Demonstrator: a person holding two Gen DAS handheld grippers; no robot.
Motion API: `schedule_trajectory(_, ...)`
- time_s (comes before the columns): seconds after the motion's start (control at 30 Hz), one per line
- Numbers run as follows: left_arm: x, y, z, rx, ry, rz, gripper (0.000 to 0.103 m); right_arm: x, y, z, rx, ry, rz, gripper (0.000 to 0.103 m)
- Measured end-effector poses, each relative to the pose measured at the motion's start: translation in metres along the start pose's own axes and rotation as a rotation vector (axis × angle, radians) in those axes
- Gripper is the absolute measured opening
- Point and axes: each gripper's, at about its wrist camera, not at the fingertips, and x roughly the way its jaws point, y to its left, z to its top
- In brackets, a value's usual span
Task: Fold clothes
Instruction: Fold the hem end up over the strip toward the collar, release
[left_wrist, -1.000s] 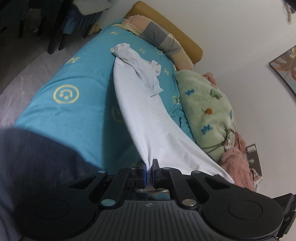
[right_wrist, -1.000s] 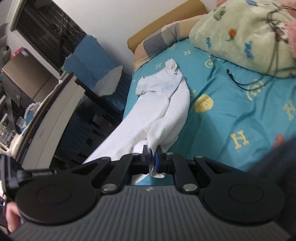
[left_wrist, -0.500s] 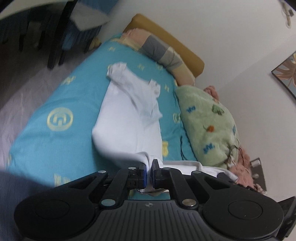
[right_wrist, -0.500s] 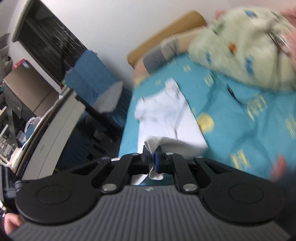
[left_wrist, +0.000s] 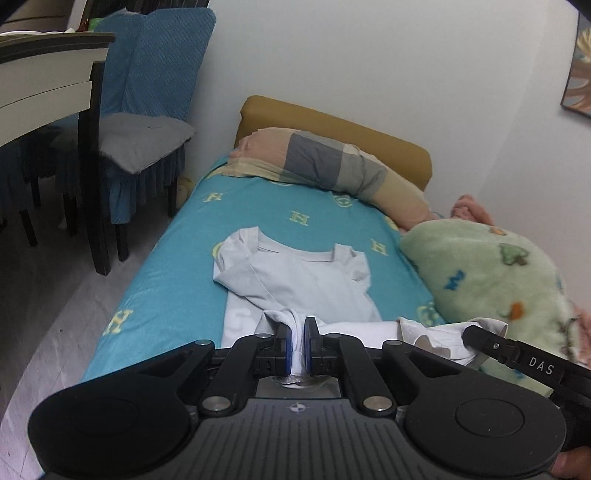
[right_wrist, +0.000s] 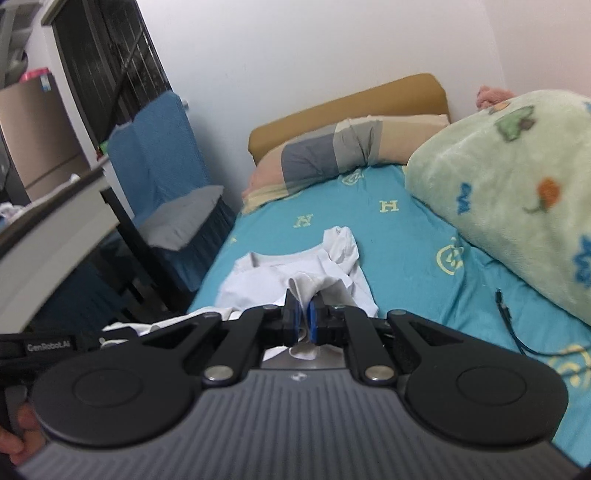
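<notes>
Both grippers are matte black plastic with ribbed grey housings and blue-padded fingers. Left gripper (left_wrist: 298, 341) has its pads pressed together on a bunched fold of the white T-shirt (left_wrist: 295, 284), the thin cotton squeezed into a narrow ridge between them. Right gripper (right_wrist: 303, 319) pinches another gathered fold of the same shirt (right_wrist: 295, 277), the cloth rising in a soft peak above its fingers.

Going left to right in the left wrist view: a pale table (left_wrist: 40, 85) with a dark square leg stands at the edge, then a chair (left_wrist: 155, 74) in textured blue fabric with a flat grey cushion (left_wrist: 144, 136) on its seat. Next comes the bed, covered by a smooth turquoise sheet (left_wrist: 166, 306) printed with yellow H letters and round emblems. The shirt lies on the middle of the sheet, collar towards the headboard, its near hem lifted and doubled over the body by the two grippers, sleeves crumpled at either side. Beyond it a long bolster pillow (left_wrist: 332, 166) in peach, grey and cream blocks rests against a padded mustard headboard (left_wrist: 332, 125). Farthest right a plump, fleecy green blanket (left_wrist: 491, 273) with small cartoon shapes is heaped on the bed. In the right wrist view a thin dark cable (right_wrist: 513, 328) curls on the sheet below it.
</notes>
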Motion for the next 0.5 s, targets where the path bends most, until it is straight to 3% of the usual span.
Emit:
schedule_trajectory(0.27, 0.108, 0.030, -0.035, 0.037, 0.073, 0.062, 0.007, 0.098, -0.013, -0.034, -0.108, 0.090, -0.033, 0.010)
schedule_trajectory(0.5, 0.124, 0.030, -0.044, 0.098, 0.111, 0.075, 0.009, 0.118, -0.019, -0.052, -0.122, 0.123, -0.053, 0.012)
